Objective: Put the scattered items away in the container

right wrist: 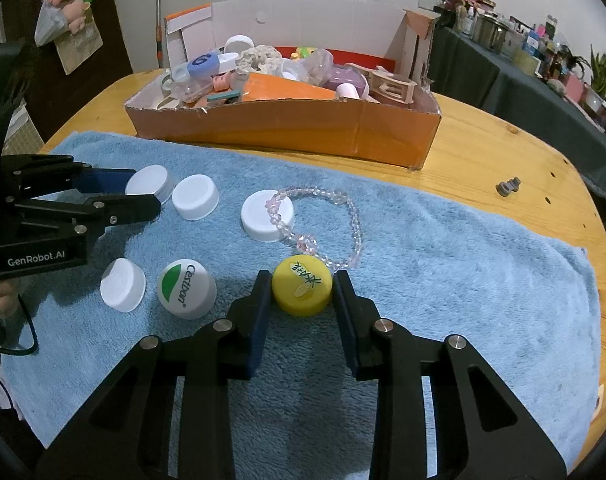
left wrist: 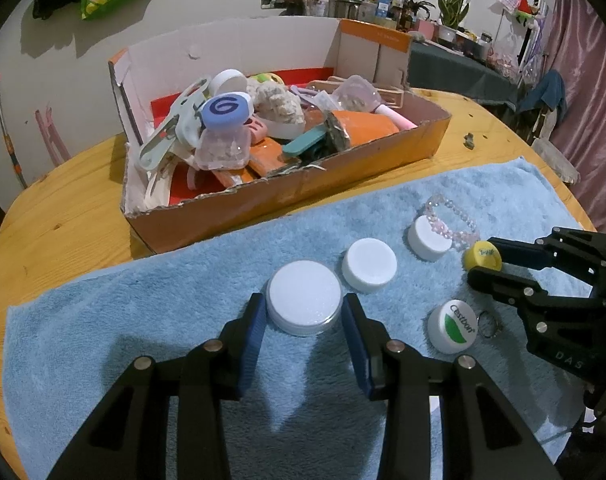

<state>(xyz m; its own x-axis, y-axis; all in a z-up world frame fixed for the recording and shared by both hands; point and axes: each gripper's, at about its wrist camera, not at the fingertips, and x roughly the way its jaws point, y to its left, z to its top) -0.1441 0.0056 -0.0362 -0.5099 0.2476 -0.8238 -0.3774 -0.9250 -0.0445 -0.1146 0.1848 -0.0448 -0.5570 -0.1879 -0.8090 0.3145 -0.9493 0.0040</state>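
Caps lie scattered on the towel point(right wrist: 423, 240), near the box point(right wrist: 287, 128). Left gripper point(left wrist: 305, 316) clasps the white lid point(left wrist: 304, 297); right gripper point(right wrist: 302, 292) seemingly pinches the yellow cap point(right wrist: 301, 285). Its far edge touches the bracelet point(right wrist: 343, 216), which may snag on lifting.

Our left gripper point(left wrist: 305, 316) and right gripper point(right wrist: 302, 290) are black linkages with silver rivets; dark blue pads point(left wrist: 250, 336) line the jaws' inner faces.

Wooden table point(right wrist: 503, 152) under blue towel point(right wrist: 443, 248), box point(right wrist: 303, 128)
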